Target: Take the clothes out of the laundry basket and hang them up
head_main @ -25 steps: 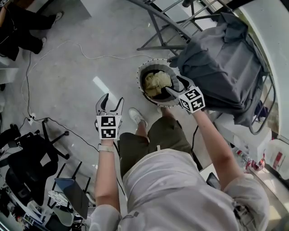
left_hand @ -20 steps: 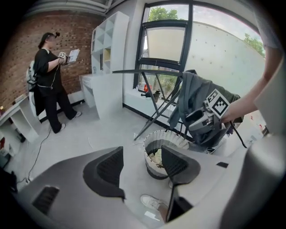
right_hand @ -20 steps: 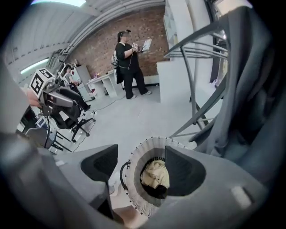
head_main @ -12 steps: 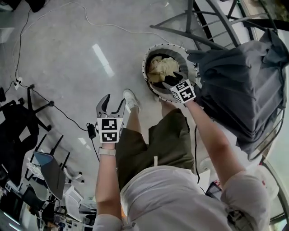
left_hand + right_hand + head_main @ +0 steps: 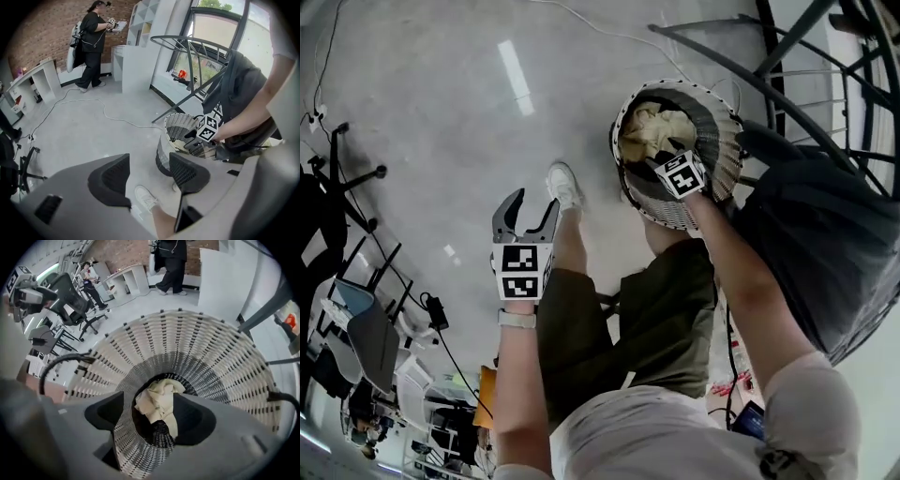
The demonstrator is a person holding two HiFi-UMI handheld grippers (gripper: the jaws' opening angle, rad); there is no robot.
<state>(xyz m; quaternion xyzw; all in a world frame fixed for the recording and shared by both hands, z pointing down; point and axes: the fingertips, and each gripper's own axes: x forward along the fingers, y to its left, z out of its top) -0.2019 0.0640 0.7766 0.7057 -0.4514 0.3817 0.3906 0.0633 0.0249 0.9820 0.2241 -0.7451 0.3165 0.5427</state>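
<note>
A round woven laundry basket stands on the floor, with a crumpled cream cloth at its bottom. My right gripper reaches into the basket mouth. In the right gripper view it stands open, and the cream cloth shows between the jaws, lower down in the basket. My left gripper hangs open over bare floor, left of the basket, holding nothing. In its own view the left gripper faces the basket. A grey garment hangs on the rack at right.
A metal drying rack stands over and behind the basket. The person's white shoe is just left of the basket. A cable runs across the floor. Office chairs crowd the left side; a person in black stands far back.
My right gripper has gone further down into the basket mouth, toward the cream cloth. The head camera has tipped closer over the basket. The left gripper stays open at the side.
</note>
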